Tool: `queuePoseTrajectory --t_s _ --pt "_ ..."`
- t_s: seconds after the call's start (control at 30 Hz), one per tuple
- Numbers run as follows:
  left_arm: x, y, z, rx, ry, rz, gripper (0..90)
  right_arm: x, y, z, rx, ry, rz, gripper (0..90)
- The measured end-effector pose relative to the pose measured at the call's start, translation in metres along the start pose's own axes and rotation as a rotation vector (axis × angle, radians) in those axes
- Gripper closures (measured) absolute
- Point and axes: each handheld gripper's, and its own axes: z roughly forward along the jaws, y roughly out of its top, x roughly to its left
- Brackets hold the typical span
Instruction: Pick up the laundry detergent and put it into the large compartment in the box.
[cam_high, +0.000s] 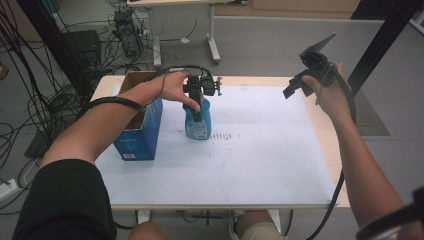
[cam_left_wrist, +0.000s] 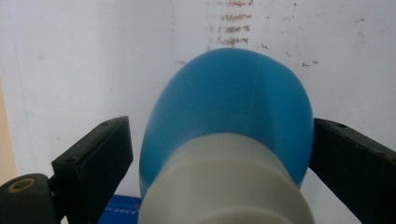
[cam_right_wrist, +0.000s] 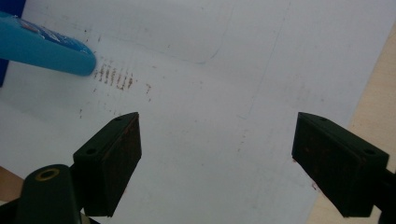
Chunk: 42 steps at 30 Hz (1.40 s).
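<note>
A blue bottle (cam_high: 198, 128) with a white neck stands upright on the white mat (cam_high: 250, 160), left of centre. My left gripper (cam_high: 199, 109) comes down over it from above. In the left gripper view its jaws straddle the blue bottle (cam_left_wrist: 233, 102): the right jaw is against its side, and a thin gap shows at the left jaw, so the left gripper (cam_left_wrist: 222, 154) is open. My right gripper (cam_high: 296, 86) is held up over the mat's far right corner. In its own view the right gripper (cam_right_wrist: 217, 158) is open over bare mat, with the bottle (cam_right_wrist: 46, 49) off at the upper left.
A blue cardboard box (cam_high: 140, 135) with its top open stands just left of the bottle. Brown smudge marks (cam_high: 224, 136) lie on the mat to the bottle's right. The table's wooden edge (cam_high: 325, 140) runs along the right. Cables and desk legs lie beyond the far edge.
</note>
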Motion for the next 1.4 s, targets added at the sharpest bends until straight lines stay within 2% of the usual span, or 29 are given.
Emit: queuePoseTrajectory --t_s 0.57,1.4 --pt "0.0003 -0.001 0.0014 -0.001 0.002 -0.002 8.2 -0.0004 0.0013 0.0018 0.002 0.003 0.002 15.9" --pt "0.0001 -0.0039 0.0007 -0.003 0.017 0.014 20.7 -0.0006 0.003 0.0067 0.014 0.0 0.004 15.8"
